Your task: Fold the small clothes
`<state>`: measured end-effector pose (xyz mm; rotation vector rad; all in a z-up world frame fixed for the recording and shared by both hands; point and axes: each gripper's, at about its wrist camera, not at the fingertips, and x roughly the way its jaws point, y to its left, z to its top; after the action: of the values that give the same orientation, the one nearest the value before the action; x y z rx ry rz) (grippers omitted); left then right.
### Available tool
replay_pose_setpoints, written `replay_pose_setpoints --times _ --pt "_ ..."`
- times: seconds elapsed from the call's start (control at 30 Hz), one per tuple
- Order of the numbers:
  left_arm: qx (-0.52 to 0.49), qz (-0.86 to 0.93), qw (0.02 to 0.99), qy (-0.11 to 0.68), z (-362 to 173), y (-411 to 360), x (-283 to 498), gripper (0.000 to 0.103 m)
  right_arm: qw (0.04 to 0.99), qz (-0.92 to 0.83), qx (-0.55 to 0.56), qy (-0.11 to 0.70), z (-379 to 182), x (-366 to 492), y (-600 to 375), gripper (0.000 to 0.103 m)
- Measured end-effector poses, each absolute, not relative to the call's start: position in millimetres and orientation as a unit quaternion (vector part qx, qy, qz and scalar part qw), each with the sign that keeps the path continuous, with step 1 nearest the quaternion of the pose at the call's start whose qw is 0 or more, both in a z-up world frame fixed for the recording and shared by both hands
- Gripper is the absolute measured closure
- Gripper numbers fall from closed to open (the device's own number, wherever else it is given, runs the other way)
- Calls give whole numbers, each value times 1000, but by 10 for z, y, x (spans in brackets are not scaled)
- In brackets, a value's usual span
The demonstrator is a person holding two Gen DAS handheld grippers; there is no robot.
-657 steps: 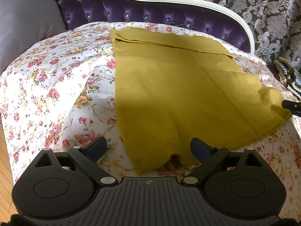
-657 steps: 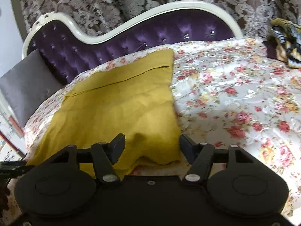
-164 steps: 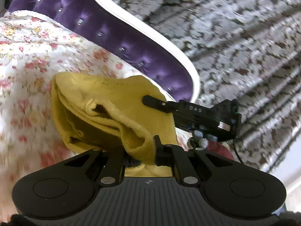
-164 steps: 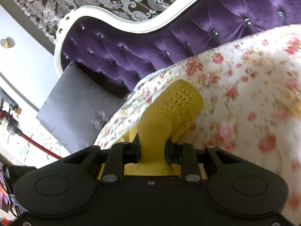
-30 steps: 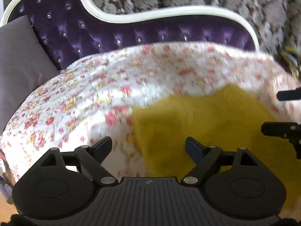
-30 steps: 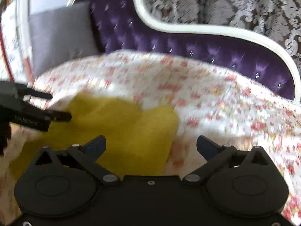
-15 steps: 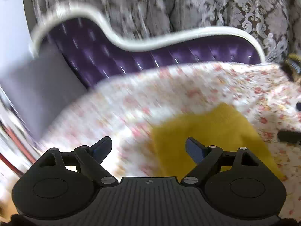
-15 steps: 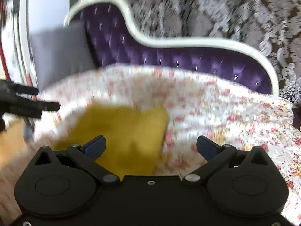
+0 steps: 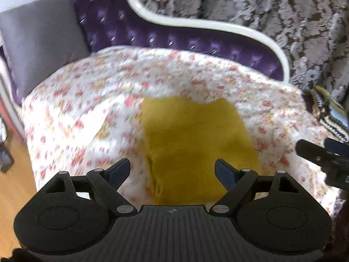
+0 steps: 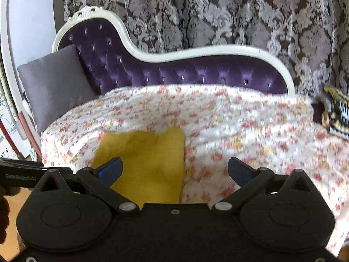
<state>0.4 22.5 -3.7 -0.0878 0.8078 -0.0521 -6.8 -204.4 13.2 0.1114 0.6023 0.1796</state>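
My left gripper (image 9: 172,171) is spread wide with nothing between its fingers, and my right gripper (image 10: 174,170) is spread just as wide and also holds nothing. Both hang above the near edge of the bed, pointing down and forward over it.

The yellow knitted garment (image 9: 196,144) lies folded into a compact, roughly square bundle on the flowered bedspread (image 9: 91,109), close to the near edge. From my left gripper's camera it sits straight ahead, between and beyond the two fingertips, not touched by either. From my right gripper's camera the same garment (image 10: 148,159) lies toward the left, behind the left fingertip, while the right fingertip is over bare bedspread (image 10: 250,131).

In the left view my right gripper (image 9: 322,159) shows at the right border, just beside the garment's right side. In the right view part of my left gripper (image 10: 24,171) shows at the left border.

Behind the bedspread rises a purple tufted headboard (image 10: 174,72) with a white curved frame. A grey cushion (image 10: 52,83) leans at its left end. A striped knitted item (image 9: 329,115) lies at the far right of the bed, well apart from the yellow garment. Patterned curtains (image 10: 218,11) hang behind everything.
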Motion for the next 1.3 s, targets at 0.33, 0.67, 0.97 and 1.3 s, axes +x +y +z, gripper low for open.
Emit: replay_pose_setpoints --times 0.33,0.67,0.97,1.3 --pt "25 8 918 396 -202 82 -340 19 930 92 94 344 -46 -376 -2004 1" --pt "12 4 926 378 -135 18 -565 19 943 82 59 318 -3 -624 -1938 1" --pt "-5 -2 925 381 -130 16 -638 19 943 87 56 316 -19 -683 -1887 1" --pt "-10 -2 921 389 -146 8 -645 19 942 88 58 317 -30 -687 -1865 1"
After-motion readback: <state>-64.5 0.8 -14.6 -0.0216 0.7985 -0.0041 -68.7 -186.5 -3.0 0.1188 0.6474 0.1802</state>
